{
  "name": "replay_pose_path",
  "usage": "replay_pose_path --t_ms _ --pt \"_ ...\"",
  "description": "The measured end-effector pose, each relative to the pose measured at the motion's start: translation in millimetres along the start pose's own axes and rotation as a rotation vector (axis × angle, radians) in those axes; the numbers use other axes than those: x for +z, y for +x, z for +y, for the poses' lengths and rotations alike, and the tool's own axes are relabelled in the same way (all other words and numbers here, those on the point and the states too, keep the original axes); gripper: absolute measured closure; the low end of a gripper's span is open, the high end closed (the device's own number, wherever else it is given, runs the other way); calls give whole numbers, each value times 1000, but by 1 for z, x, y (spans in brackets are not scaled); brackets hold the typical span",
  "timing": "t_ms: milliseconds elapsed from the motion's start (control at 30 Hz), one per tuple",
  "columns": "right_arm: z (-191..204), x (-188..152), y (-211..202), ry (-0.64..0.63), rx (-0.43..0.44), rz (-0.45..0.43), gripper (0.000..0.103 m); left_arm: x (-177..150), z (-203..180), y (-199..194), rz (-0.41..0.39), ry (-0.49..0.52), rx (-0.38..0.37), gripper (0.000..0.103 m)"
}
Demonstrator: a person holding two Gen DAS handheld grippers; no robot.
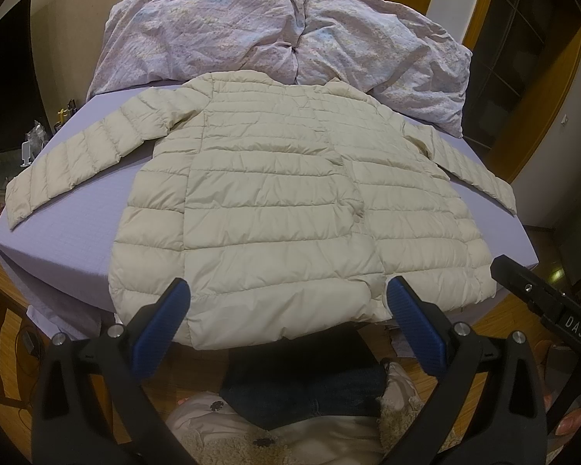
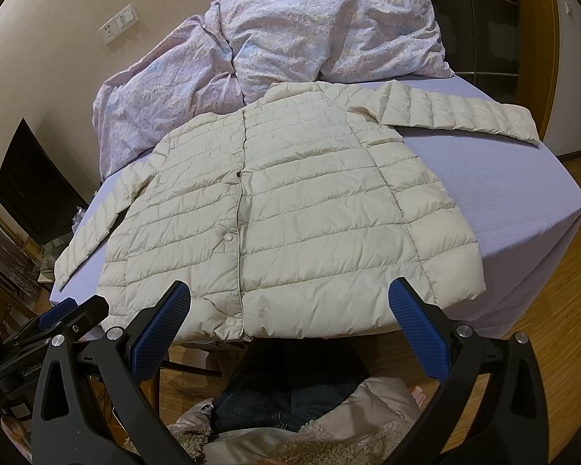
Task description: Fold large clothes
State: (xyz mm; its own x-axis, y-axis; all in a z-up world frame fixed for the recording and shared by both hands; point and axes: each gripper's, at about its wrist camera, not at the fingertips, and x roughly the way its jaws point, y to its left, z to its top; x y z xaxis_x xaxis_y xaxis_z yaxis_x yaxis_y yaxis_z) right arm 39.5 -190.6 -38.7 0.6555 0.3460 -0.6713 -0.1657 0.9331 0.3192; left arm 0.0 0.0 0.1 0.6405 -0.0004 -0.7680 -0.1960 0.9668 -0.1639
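Both tools hang at six o'clock, the left tool (image 1: 288, 296) and right tool (image 2: 289, 296) each with jaws spread wide and holding nothing, just short of the hem. We see the cream down jacket (image 1: 282, 209) spread front-up on the lavender bed (image 1: 69, 232), sleeves flung toward nine and three o'clock, a crumpled quilt (image 1: 251, 35) at twelve. We judge the jacket light, puffy and slick, likely to spring back. We would pinch a sleeve cuff (image 2: 523, 124) or a hem corner, gripping through both layers.
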Motion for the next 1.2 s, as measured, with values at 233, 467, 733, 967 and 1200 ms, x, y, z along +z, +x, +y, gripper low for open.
replay_pose_path --t_ms 233,467,733,967,1200 --pt "0 0 0 0 1 1 1 0 0 0 0 0 0 2" --pt "0 1 0 1 1 1 1 0 0 0 0 0 0 2" --pt "-1 2 1 1 2 2 1 0 0 0 0 0 0 2" --pt "-1 3 1 1 1 4 1 0 0 0 1 -1 0 2" --pt "0 7 4 -4 -9 10 1 4 0 4 6 -2 9 2"
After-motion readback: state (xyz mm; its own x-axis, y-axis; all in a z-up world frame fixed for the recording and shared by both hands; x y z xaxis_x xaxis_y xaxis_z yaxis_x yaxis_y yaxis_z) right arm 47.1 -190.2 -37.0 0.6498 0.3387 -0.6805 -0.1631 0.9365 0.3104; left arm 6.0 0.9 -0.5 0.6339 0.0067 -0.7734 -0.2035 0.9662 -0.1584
